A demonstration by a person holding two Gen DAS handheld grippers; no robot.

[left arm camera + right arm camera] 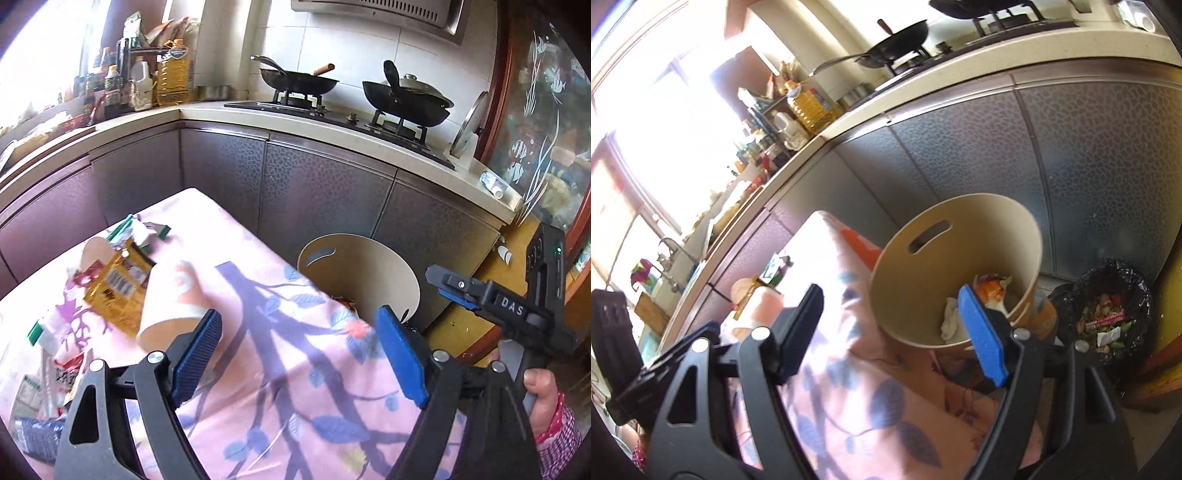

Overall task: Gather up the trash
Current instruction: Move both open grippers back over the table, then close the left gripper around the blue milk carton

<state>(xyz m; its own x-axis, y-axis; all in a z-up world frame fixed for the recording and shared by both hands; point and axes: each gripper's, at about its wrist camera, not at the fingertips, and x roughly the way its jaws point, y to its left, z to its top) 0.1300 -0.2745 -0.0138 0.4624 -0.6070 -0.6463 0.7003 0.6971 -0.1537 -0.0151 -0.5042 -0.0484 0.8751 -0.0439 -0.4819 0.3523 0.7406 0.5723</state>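
Observation:
A pink floral-clothed table (pixel 258 295) carries trash: a tipped paper cup (pixel 173 302), a yellow snack wrapper (pixel 118 288), a second cup (pixel 96 253) and green-white wrappers (pixel 136 232). My left gripper (pixel 299 354) is open and empty, its left finger beside the tipped cup's rim. A beige round bin (pixel 960 266) stands past the table's edge with crumpled paper and wrappers inside. My right gripper (pixel 894 332) is open and empty above the table edge, its right finger in front of the bin. The right gripper also shows in the left wrist view (pixel 480 295).
More wrappers (pixel 48 369) lie at the table's left edge. Grey kitchen cabinets (pixel 314 192) run behind, with woks on the stove (pixel 406 99). A black-bagged waste bin (pixel 1108 314) with food scraps stands on the floor at right.

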